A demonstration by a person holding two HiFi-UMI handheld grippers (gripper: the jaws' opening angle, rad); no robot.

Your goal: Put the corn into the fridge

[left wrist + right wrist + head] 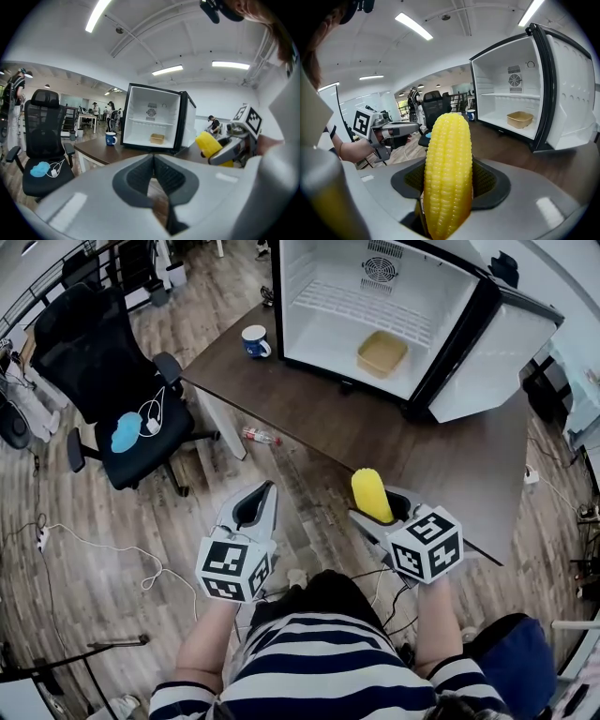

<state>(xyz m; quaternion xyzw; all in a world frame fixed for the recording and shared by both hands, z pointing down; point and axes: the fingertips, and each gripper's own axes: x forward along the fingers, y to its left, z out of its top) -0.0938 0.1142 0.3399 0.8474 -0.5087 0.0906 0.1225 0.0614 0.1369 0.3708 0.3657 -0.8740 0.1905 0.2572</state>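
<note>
Person wearing a short-sleeved shirt [319,667] with navy and white horizontal stripes. Left gripper [268,489] and right gripper [373,518]: pale grey moulded shells, each carrying a white cube [234,568] printed with black square markers. Jaws are lined with dark grey ribbed pads [138,180].

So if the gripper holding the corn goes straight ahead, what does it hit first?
Probably the mug: the right gripper, holding the corn, points across the table, left of the open fridge.
</note>
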